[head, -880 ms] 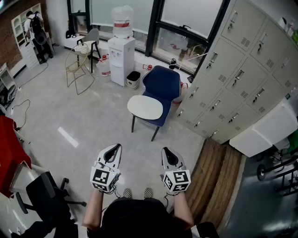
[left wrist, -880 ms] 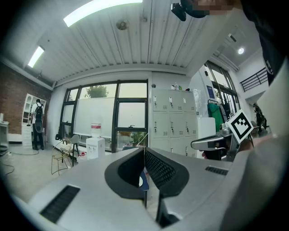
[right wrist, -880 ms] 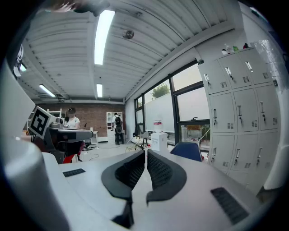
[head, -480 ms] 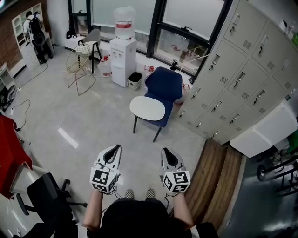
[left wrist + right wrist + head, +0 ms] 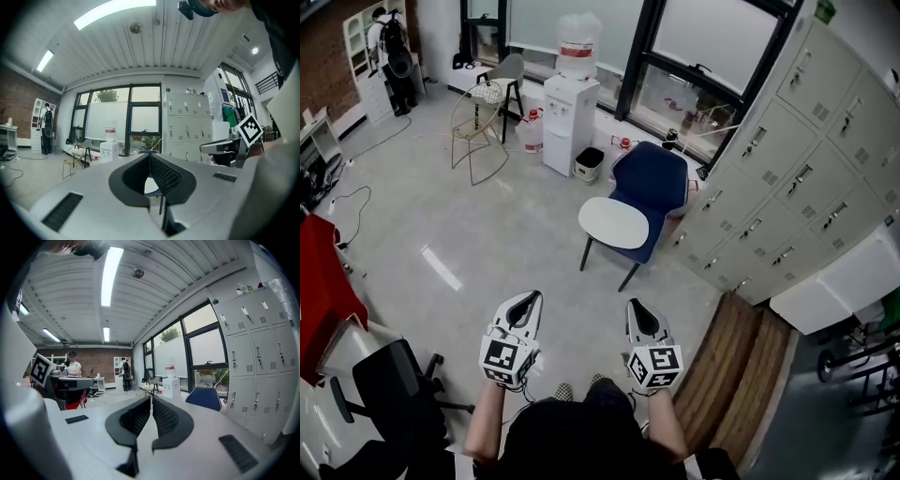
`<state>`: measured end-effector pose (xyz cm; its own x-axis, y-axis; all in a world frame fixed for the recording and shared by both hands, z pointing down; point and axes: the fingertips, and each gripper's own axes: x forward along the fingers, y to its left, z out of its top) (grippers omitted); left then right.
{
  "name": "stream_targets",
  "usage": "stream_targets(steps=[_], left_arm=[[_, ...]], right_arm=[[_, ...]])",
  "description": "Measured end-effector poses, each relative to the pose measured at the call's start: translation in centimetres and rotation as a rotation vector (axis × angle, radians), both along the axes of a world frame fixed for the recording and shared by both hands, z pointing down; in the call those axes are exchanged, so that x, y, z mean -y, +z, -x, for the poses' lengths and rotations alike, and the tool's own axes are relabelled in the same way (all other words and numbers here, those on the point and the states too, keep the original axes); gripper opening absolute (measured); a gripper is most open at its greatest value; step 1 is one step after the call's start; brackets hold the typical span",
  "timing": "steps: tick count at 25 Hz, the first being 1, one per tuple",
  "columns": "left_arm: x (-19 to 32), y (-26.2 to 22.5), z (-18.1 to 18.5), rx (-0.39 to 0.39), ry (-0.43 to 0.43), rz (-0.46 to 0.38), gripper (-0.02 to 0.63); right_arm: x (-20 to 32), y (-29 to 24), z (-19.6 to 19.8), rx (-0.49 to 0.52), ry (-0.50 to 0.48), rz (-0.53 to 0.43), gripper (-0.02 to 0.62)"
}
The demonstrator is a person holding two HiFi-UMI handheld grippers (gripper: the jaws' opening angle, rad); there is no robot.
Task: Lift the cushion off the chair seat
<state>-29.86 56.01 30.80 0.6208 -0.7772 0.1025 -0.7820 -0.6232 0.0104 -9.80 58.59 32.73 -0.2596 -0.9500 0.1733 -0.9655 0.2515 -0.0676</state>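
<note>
Jaws of left gripper (image 5: 525,302) and right gripper (image 5: 639,311) both clenched, empty, well apart from white oval cushion (image 5: 613,222) lying on dark blue chair (image 5: 654,178) seat. Red label on clear water-dispenser bottle (image 5: 578,37) too small to read.

Blue chair (image 5: 652,178) seat hidden under cushion (image 5: 613,223), lockers (image 5: 787,178) — cut off by right edge

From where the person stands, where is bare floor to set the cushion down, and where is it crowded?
Free: the wide grey floor left of the blue chair, bordered by the wire chair, water dispenser and black office chair; also the strip just in front of the chair. Crowded: behind the chair by the bin, and its right side near the lockers.
</note>
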Motion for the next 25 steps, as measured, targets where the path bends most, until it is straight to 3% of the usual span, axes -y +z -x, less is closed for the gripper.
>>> stream_targets(steps=[6,14,25], left_arm=[[3.8,0.9,1.0,0.000,-0.032,0.010,0.020],[12.6,1.9,-0.9,0.023,-0.071,0.016,0.020],[28.4,1.6,-9.3,0.026,-0.069,0.047,0.020]], right_arm=[[4.7,0.7,1.0,0.003,-0.035,0.010,0.035],[14.7,2.7,-1.4,0.024,-0.060,0.023,0.035],[30.5,2.8,-9.7,0.027,-0.061,0.044,0.035]])
